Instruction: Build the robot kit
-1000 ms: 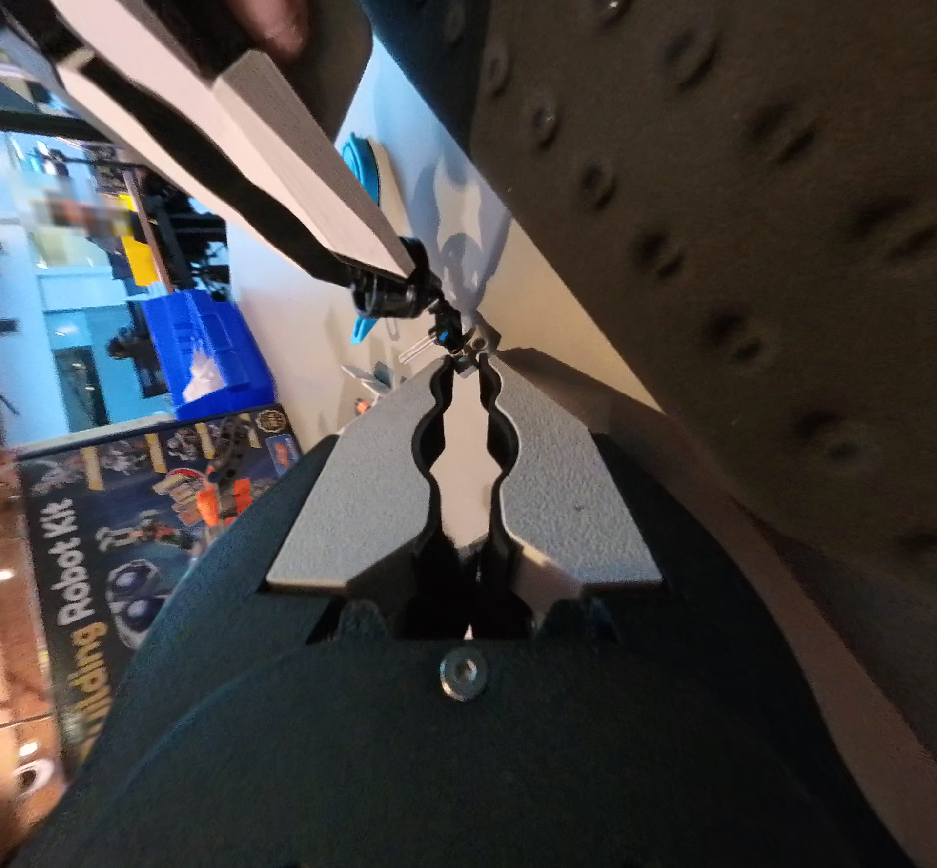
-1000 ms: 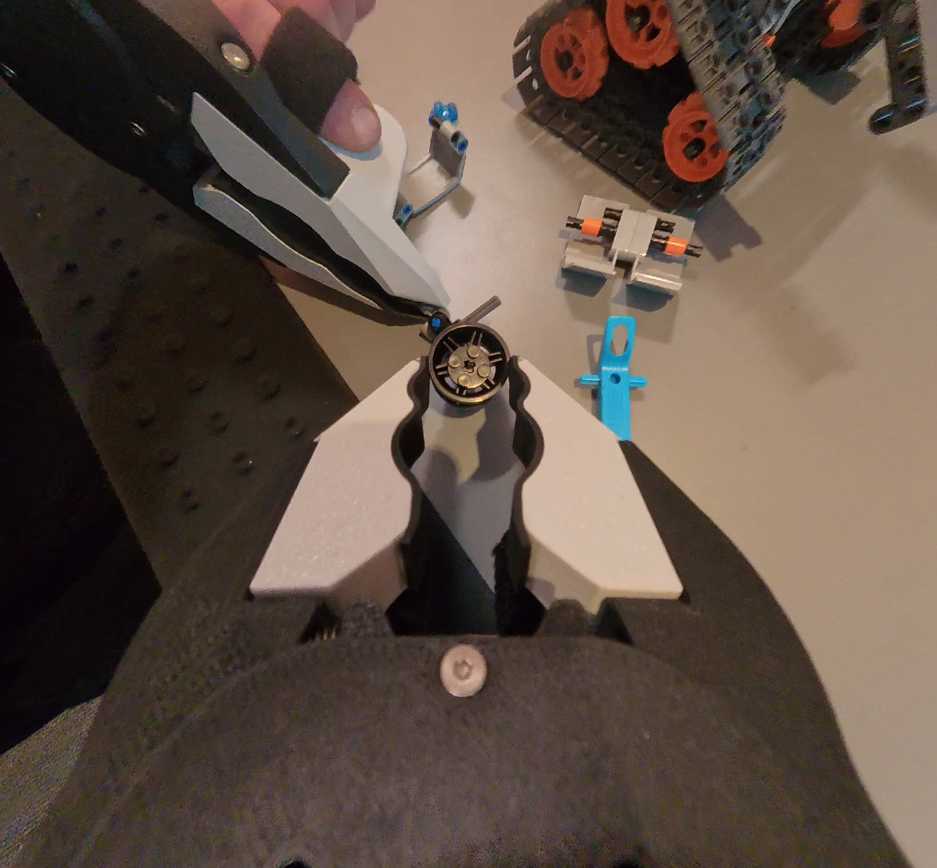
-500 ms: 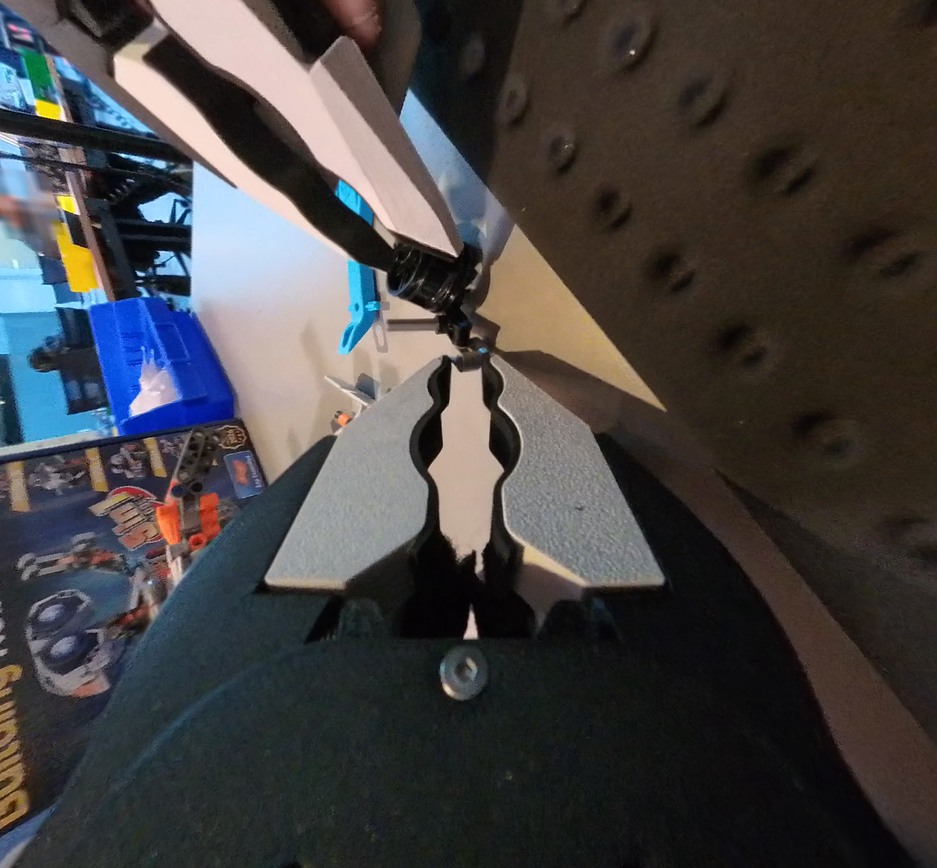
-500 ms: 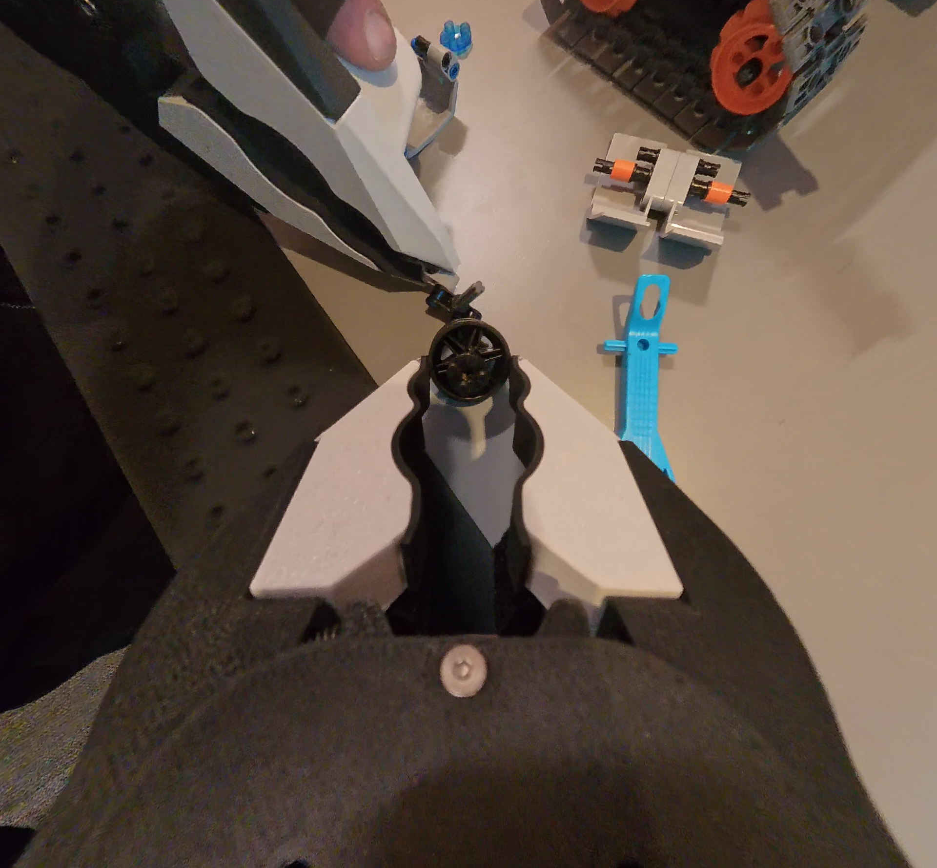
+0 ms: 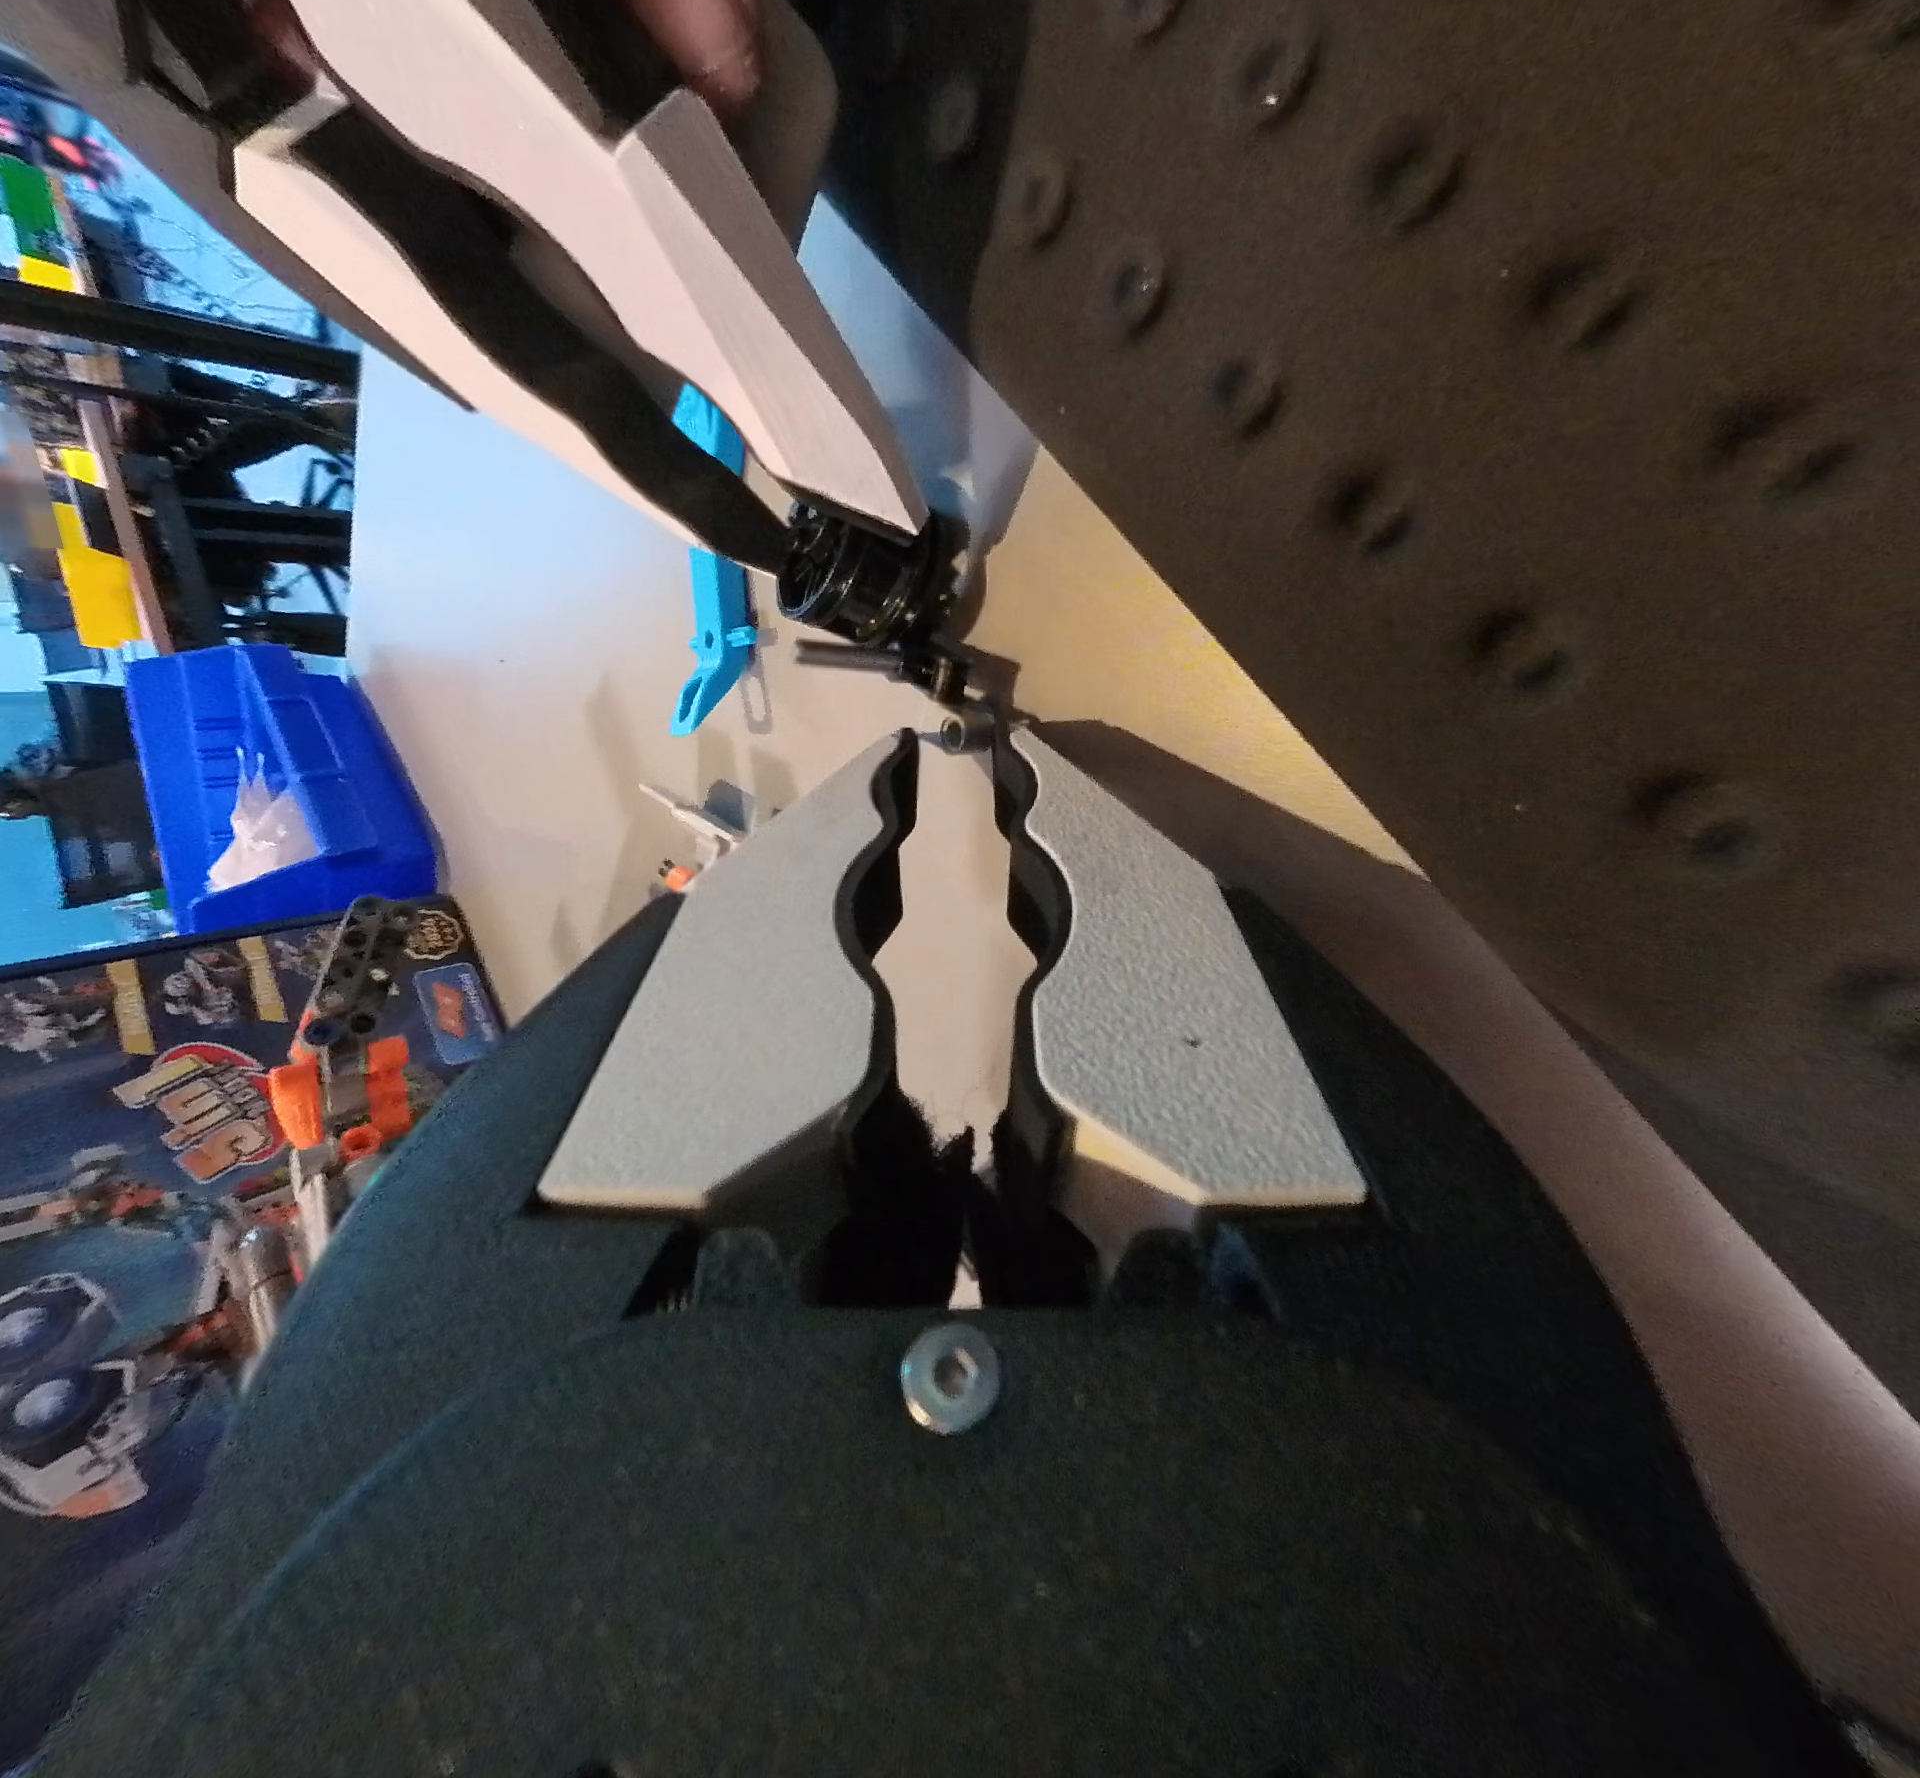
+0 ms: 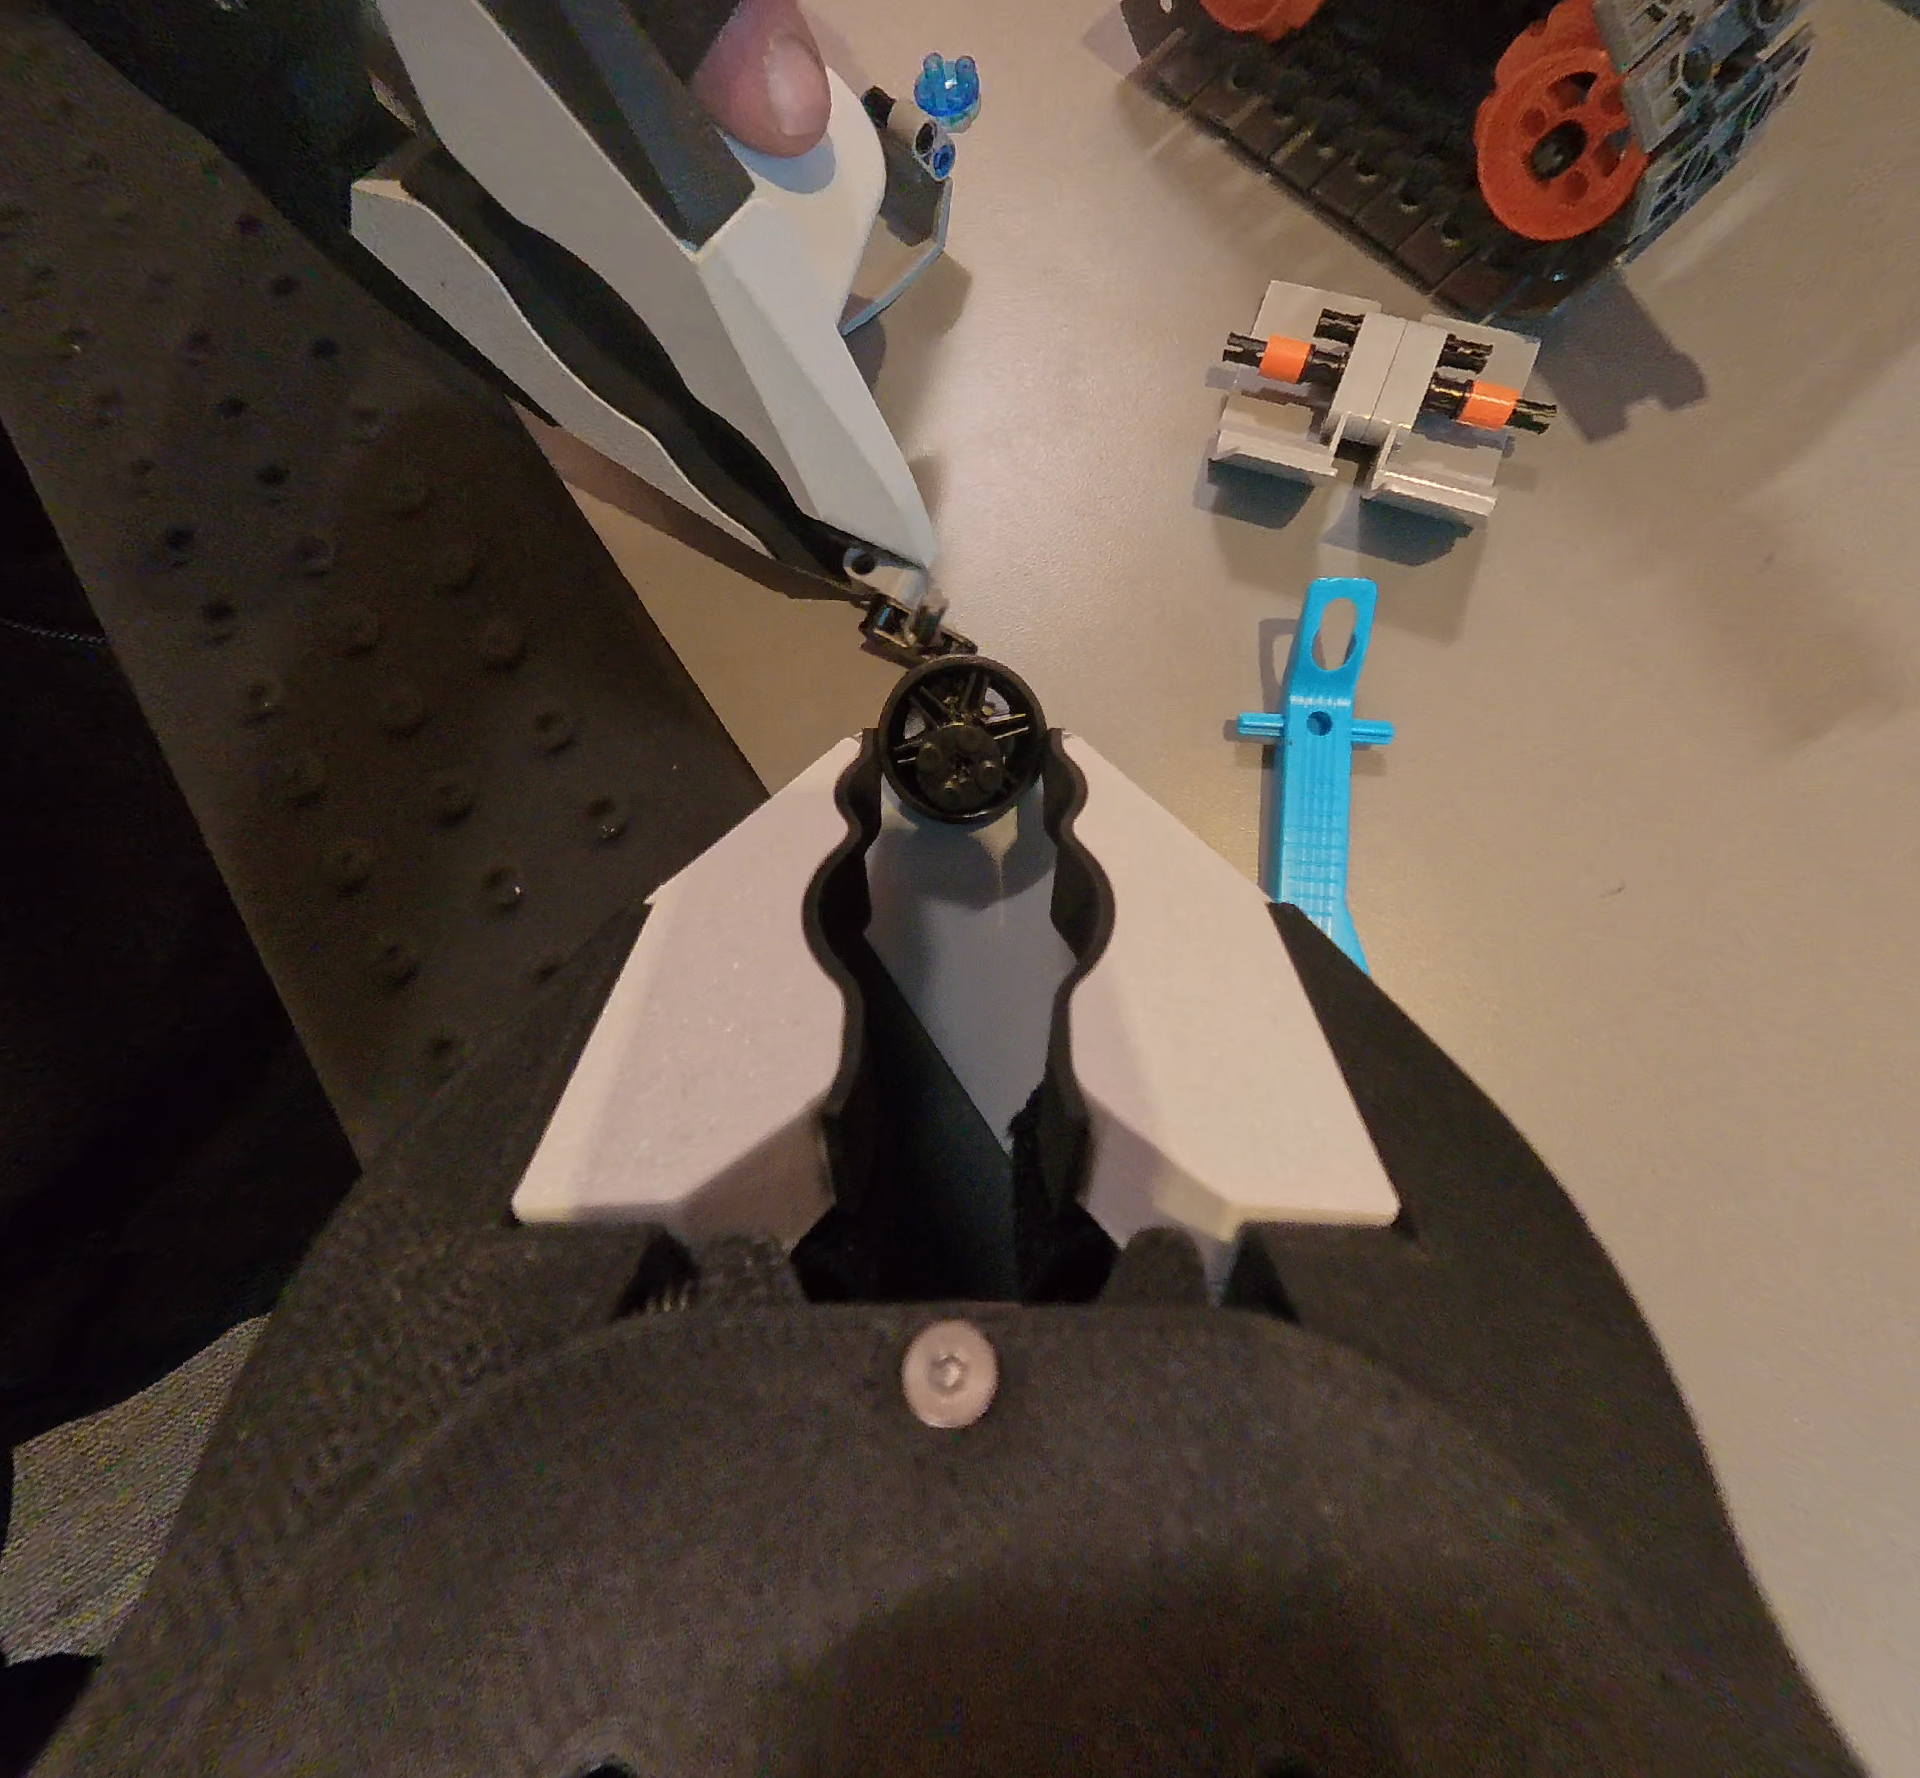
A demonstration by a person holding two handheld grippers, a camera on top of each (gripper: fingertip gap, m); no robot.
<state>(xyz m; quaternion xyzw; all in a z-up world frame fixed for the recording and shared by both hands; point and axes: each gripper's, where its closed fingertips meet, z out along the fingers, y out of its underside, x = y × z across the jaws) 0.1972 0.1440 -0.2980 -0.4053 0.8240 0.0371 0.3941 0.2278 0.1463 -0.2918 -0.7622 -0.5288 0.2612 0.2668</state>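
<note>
Left wrist view: the left gripper (image 5: 956, 736) has its fingers nearly together, pinching a small dark connector piece (image 5: 961, 726) at their very tips. Just beyond it a thin dark pin (image 5: 847, 656) sticks out to the left. The right gripper (image 5: 862, 533) comes in from the upper left, its fingers clamped on a small black wheel (image 5: 852, 580). The wheel sits just above the pin, and whether they touch cannot be told. A large dark perforated panel (image 5: 1455, 274) fills the right side and hides most of the worktop (image 5: 499, 585). At the left are a blue bin (image 5: 270, 783) and a printed box (image 5: 208, 1105).

Right wrist view: the right gripper (image 6: 961, 741) holds the black wheel (image 6: 961, 741) between its fingertips, hub facing the camera, fingers part open around it. The left gripper (image 6: 894, 585) reaches in from the upper left, and the small dark piece (image 6: 914, 632) at its tip lies just above and left of the wheel, close or touching. The pin cannot be made out here. Lying on the worktop (image 6: 1558, 1001) are a light blue tool (image 6: 1314, 772), a grey block with orange collars (image 6: 1371, 398) and a tracked vehicle with orange wheels (image 6: 1507, 66), cut off at the top edge.
</note>
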